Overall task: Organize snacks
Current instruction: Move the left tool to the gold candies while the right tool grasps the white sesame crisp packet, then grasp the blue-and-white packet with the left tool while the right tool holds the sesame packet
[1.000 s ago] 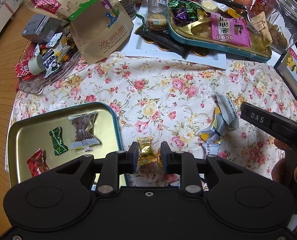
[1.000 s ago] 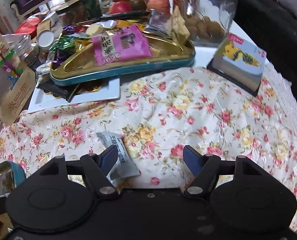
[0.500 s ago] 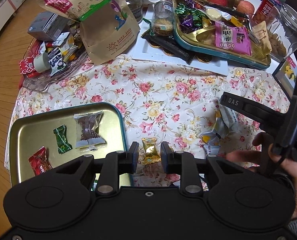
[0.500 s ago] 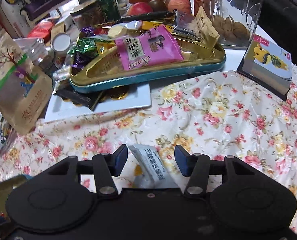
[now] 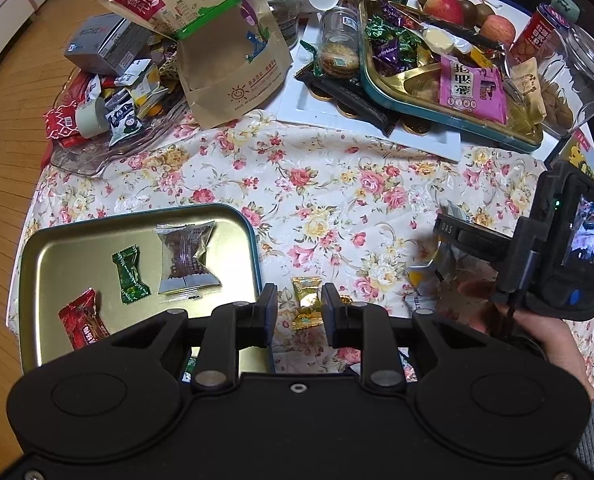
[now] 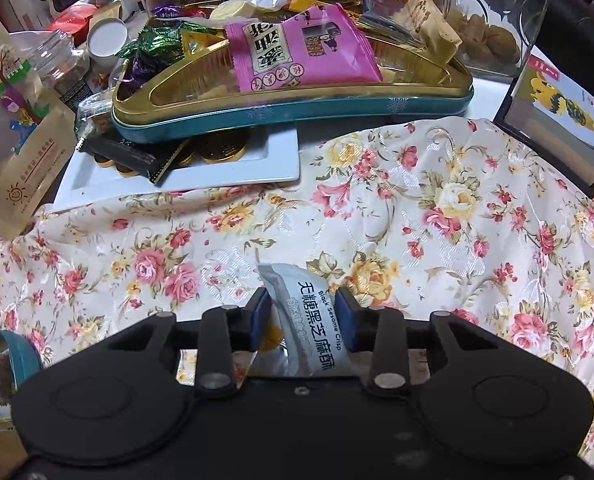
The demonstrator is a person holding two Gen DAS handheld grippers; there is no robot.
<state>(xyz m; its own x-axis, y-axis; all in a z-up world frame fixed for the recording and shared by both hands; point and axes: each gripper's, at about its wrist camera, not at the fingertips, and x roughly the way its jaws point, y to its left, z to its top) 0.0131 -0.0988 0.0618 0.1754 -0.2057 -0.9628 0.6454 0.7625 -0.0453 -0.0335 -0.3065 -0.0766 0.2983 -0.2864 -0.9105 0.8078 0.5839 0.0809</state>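
A gold tin tray [image 5: 77, 248] with a teal rim lies at the near left and holds a green candy [image 5: 131, 276], a red candy [image 5: 83, 318] and a clear-wrapped brown cake [image 5: 185, 258]. My left gripper [image 5: 297, 312] hovers beside its right edge, jaws a narrow gap apart and holding nothing. A gold candy [image 5: 305, 300] lies on the cloth below that gap. My right gripper [image 6: 303, 308] is down on a grey sesame crisp packet [image 6: 317, 320], its jaws closing with both blue pads against the packet's sides. A yellow packet lies partly hidden under it.
A large teal-and-gold tray [image 6: 297, 108] heaped with snacks rests on a white plate [image 6: 217, 168] at the back. A brown paper bag [image 5: 225, 48], a glass dish [image 5: 97, 152] of sachets and a glass jar [image 5: 569, 72] crowd the far side. The table's edge is at the left.
My right gripper came down over the grey packet and its jaws narrowed from wide apart to touching the packet. My left gripper has barely moved.
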